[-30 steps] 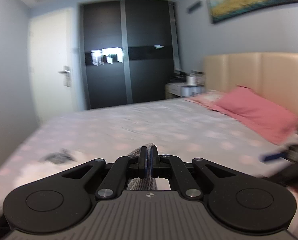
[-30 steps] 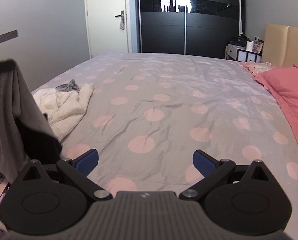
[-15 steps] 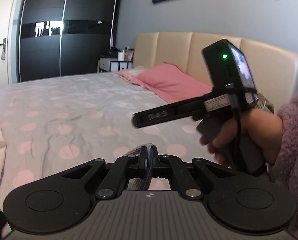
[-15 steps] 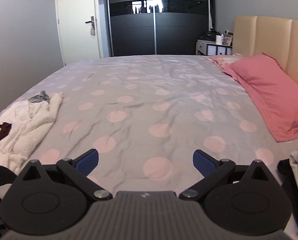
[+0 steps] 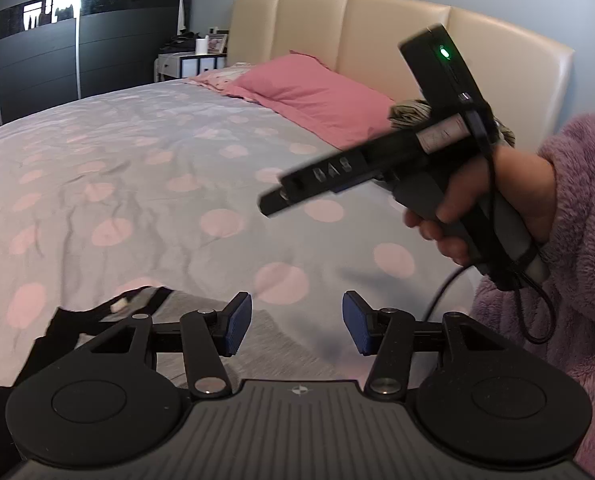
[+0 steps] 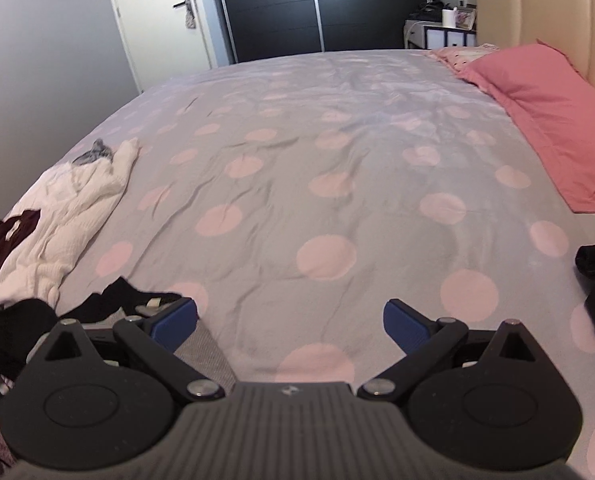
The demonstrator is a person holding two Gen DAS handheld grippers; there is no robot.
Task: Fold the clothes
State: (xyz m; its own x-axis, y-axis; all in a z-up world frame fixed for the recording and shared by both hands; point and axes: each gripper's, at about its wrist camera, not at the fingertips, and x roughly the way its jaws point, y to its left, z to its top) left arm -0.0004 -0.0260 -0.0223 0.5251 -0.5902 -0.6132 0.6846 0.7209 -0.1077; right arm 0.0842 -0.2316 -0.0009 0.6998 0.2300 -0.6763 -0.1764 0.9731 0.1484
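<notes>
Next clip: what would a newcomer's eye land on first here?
Probably the polka-dot bedspread filling both views, with the pink pillow against the headboard on the right. In the left wrist view, a hand in a fuzzy purple sleeve holds the right hand-held gripper over it.

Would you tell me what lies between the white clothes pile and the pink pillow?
Only bare polka-dot bedspread lies between the white clothes pile and the pink pillow; the right wrist view shows this.
</notes>
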